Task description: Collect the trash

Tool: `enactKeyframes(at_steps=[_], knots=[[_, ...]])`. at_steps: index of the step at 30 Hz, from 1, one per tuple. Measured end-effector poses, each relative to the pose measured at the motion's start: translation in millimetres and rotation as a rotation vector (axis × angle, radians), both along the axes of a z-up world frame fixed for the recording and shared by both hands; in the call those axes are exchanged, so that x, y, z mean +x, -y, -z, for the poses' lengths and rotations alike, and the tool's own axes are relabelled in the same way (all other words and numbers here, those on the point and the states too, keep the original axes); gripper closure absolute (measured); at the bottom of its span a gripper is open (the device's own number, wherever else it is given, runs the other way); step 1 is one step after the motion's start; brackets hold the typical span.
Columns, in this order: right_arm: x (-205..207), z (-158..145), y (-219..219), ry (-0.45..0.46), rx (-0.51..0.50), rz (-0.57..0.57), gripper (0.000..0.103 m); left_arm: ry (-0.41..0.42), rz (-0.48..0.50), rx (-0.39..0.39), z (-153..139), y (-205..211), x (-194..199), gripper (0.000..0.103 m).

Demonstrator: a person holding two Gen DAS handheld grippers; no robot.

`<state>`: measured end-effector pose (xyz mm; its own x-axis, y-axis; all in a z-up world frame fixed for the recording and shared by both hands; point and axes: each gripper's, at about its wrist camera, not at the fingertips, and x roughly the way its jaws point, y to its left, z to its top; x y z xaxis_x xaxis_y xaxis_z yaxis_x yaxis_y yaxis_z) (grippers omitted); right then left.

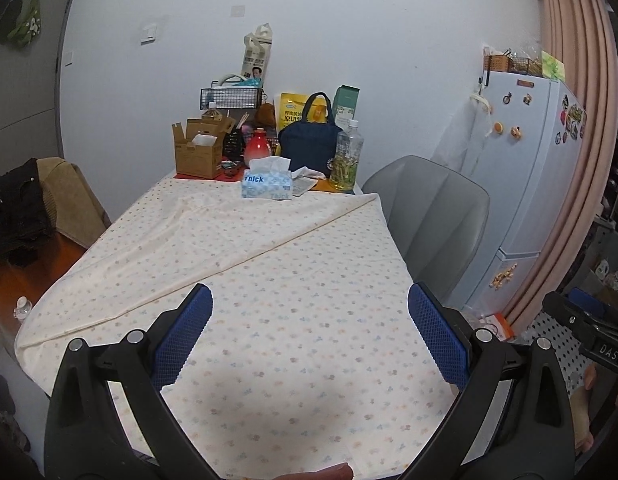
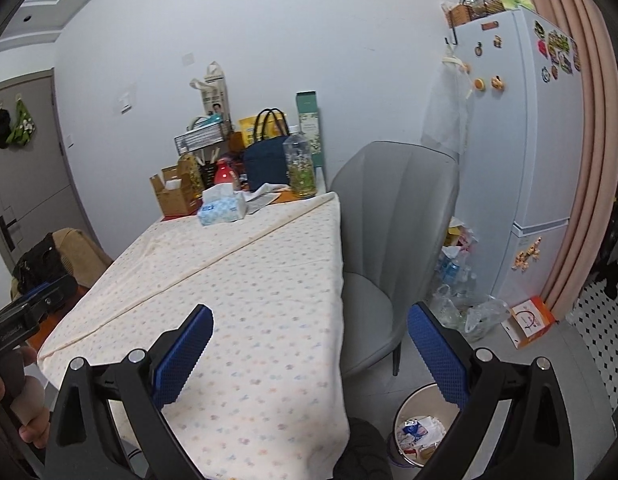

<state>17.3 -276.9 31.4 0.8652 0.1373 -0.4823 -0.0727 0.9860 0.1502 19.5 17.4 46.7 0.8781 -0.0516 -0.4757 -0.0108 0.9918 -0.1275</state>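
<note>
My left gripper [image 1: 309, 300] is open and empty, held above the near part of a table with a dotted cream cloth [image 1: 269, 280]. My right gripper [image 2: 309, 320] is open and empty, above the table's near right edge [image 2: 337, 280]. A small round trash bin [image 2: 421, 428] stands on the floor below the right gripper, with crumpled wrappers and paper inside. No loose trash shows on the bare cloth. A crumpled paper [image 1: 307, 182] lies at the far end beside a blue tissue box [image 1: 267, 184].
At the table's far end stand a cardboard box [image 1: 197, 152], red bottle [image 1: 258, 148], navy bag [image 1: 309, 140] and plastic bottle [image 1: 347, 156]. A grey chair [image 2: 393, 248] stands right of the table. Beyond are a fridge [image 2: 521, 140], plastic bags [image 2: 469, 312] and an orange box [image 2: 531, 322].
</note>
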Motion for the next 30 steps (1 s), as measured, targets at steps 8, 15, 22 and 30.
enactKeyframes(at_steps=[8,15,22,30], knots=[[-5,5,-8,-0.005,0.007,-0.016,0.007,0.003,-0.005,0.012,0,-3,-8,0.006],[-3,12,-5,-0.018,0.019,-0.018,0.007,-0.007,-0.001,0.019,3,1,-7,0.006],[-3,14,-4,-0.021,0.024,-0.017,0.007,-0.01,0.01,0.027,4,7,-5,0.006],[-2,15,-3,-0.021,0.023,-0.019,0.007,-0.007,0.009,0.02,5,8,-4,0.006]])
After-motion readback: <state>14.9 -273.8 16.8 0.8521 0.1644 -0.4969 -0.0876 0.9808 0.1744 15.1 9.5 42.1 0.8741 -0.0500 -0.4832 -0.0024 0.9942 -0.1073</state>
